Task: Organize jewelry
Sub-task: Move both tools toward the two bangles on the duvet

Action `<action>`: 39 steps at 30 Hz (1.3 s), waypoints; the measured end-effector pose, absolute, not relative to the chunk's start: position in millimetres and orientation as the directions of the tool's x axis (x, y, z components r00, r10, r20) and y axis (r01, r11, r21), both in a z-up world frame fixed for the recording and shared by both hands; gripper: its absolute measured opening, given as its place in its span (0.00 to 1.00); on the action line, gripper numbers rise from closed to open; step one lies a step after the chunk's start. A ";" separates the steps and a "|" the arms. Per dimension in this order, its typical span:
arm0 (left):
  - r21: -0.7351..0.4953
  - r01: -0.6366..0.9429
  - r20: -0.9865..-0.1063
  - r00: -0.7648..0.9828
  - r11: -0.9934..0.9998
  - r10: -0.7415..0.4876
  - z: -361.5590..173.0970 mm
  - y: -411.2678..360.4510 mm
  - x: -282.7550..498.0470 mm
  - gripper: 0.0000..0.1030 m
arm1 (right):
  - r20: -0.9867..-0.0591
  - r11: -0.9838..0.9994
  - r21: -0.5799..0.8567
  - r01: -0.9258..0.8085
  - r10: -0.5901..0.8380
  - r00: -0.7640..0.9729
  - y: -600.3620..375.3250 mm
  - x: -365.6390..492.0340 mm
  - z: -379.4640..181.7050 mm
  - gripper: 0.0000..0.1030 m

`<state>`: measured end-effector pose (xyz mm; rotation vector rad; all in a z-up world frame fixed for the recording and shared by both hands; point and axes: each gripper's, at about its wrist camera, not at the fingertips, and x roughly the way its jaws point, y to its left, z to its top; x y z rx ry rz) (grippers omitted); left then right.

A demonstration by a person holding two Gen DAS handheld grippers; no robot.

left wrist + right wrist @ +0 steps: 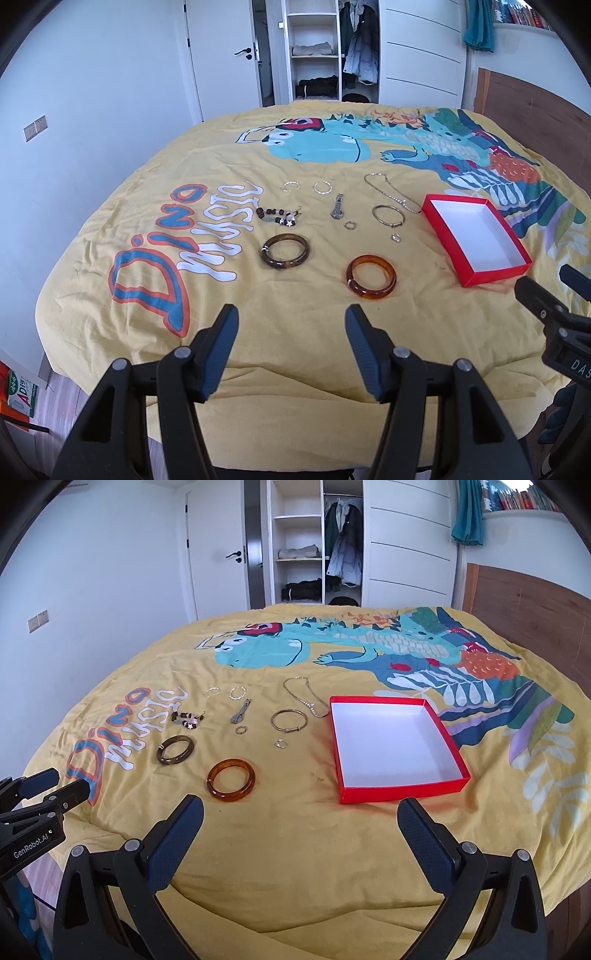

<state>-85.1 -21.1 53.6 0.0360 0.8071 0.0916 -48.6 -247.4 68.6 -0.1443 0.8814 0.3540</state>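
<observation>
Jewelry is seen spread across a yellow bed cover (295, 849), with an empty red box (395, 738) lying at about two o'clock of the pieces. Both grippers are held above the near edge of the bed: the left gripper (291, 328) has its fingers moderately parted, the right gripper (301, 819) has them spread wide, and nothing is gripped by either.

Nearest is an amber bangle (231, 780), with a dark bangle (176, 750) at its ten o'clock. Both are judged rigid, smooth and likely slippery; each is best pinched across the band at one side, not spanned whole. The thin gold bangle (289, 720), just beside the box, is judged light and easily bent.

The chain (306, 698) at twelve o'clock is limp and would likely trail and snag when lifted; a bunched section is the better hold. The bead bracelet (188, 718) is flexible too. The small rings (241, 730) lie flat on soft fabric, so cloth may be caught with them.
</observation>
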 end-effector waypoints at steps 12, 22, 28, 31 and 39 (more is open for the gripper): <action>0.049 -0.060 -0.733 0.676 0.997 0.077 36.4 -17.1 -65.3 0.56 | -0.705 0.925 0.046 -0.378 0.298 0.643 -264.4 -61.3 1.0 1.00; 0.038 -0.038 -0.741 0.670 0.999 0.054 28.9 -18.1 -49.5 0.56 | -0.736 0.942 0.029 -0.333 0.246 0.630 -241.2 -90.0 10.5 1.00; 0.042 -0.031 -0.766 0.641 0.999 0.052 18.5 -16.2 -40.6 0.56 | -0.765 0.928 0.065 -0.366 0.282 0.578 -258.7 -90.7 16.0 1.00; 0.013 -0.034 -0.780 0.626 0.999 0.031 13.3 -7.7 -36.2 0.56 | -0.782 0.927 0.071 -0.368 0.281 0.557 -263.6 -88.4 16.4 1.00; -0.035 -0.089 -0.797 0.604 0.995 0.026 1.2 20.7 -21.7 0.56 | -0.813 0.910 0.103 -0.401 0.309 0.493 -247.1 -72.2 -1.0 1.00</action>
